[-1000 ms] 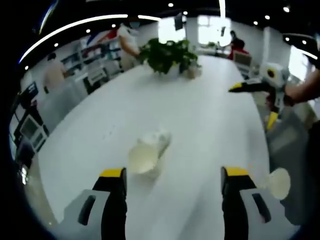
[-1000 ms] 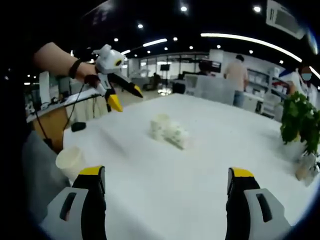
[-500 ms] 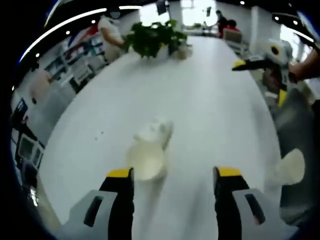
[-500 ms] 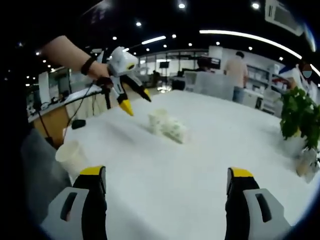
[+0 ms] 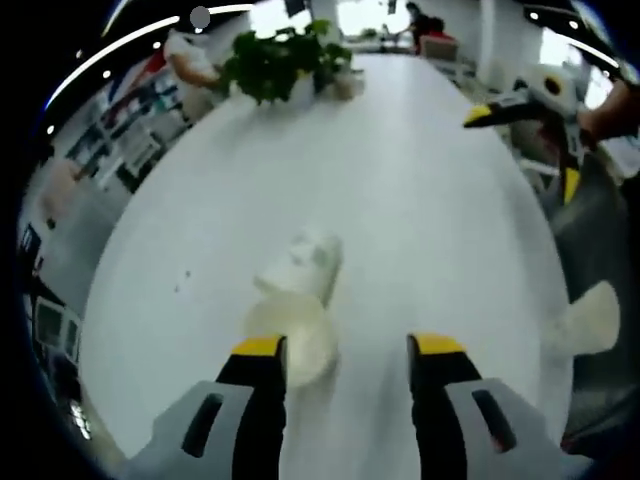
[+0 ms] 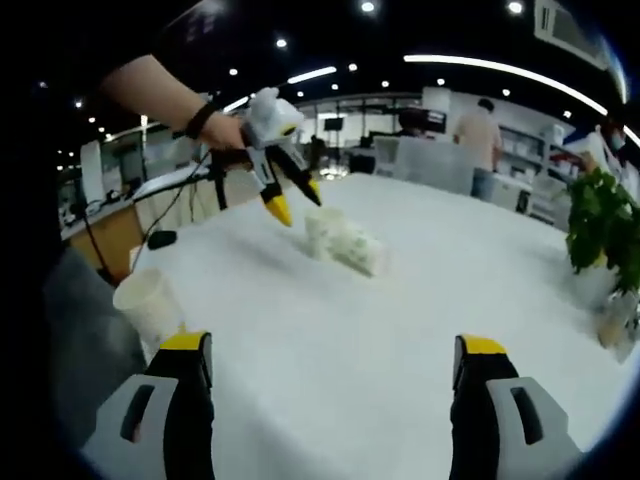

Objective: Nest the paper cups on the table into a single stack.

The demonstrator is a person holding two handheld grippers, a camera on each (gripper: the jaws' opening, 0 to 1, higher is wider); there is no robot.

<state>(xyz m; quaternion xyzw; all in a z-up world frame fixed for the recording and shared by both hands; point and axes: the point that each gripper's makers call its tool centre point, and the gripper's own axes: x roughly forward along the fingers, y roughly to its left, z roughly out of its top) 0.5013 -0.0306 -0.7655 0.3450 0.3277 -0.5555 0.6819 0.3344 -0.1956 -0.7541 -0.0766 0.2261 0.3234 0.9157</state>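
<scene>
A short nest of white paper cups lies on its side on the white table, its open mouth facing my left gripper. That gripper is open, and its left jaw tip sits right at the rim of the mouth. A single cup stands upright near the table's edge at the right. In the right gripper view the lying cups sit mid-table, with the left gripper hovering just above their near end. The single cup stands at the left edge. My right gripper is open and holds nothing.
A potted plant stands at the table's far end, also seen as the plant at the right. The right gripper hangs over the table's right edge. People and office furniture fill the background beyond the table.
My left gripper has moved in on the lying cups and tilted down, and its jaws have narrowed. The right gripper has hardly moved.
</scene>
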